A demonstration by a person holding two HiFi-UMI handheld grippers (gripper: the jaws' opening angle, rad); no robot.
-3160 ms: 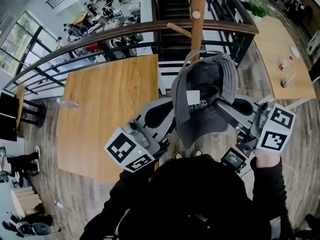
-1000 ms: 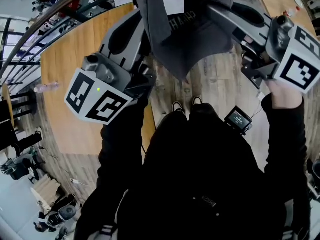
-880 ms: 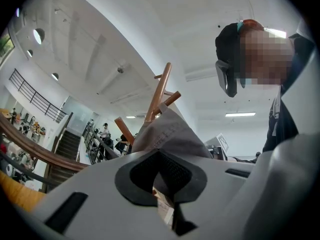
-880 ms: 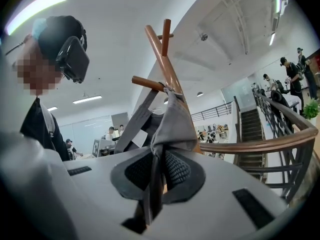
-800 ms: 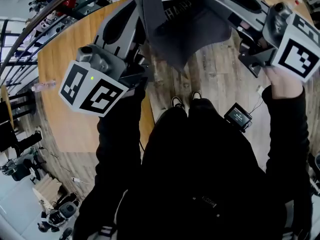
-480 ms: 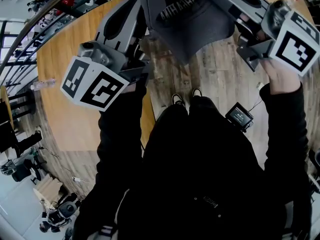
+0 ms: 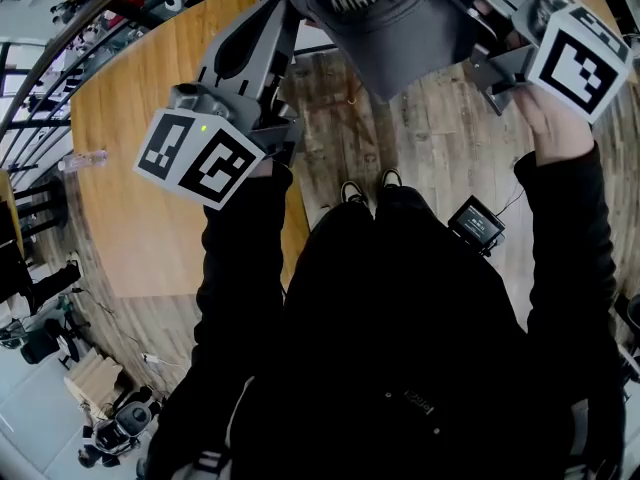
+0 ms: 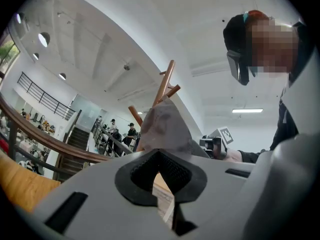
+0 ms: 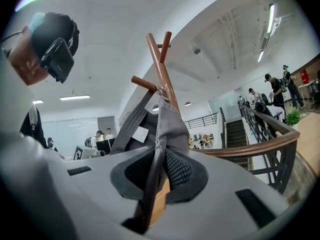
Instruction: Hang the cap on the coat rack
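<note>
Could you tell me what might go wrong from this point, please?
The cap is right by the coat rack, but I cannot tell whether a peg has caught it; releasing now could drop it. The left gripper and right gripper each hold only a small fold of fabric in their jaws, which might slip.

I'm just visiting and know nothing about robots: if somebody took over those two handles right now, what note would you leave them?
Left claw: shut on an edge of the cap.
Right claw: shut on the cap too, fabric pinched in it.
Cap: held up between both claws, against the coat rack, beside a peg.
Done: cap raised to the rack.
Left: hook it over a peg, open both claws, draw back.
</note>
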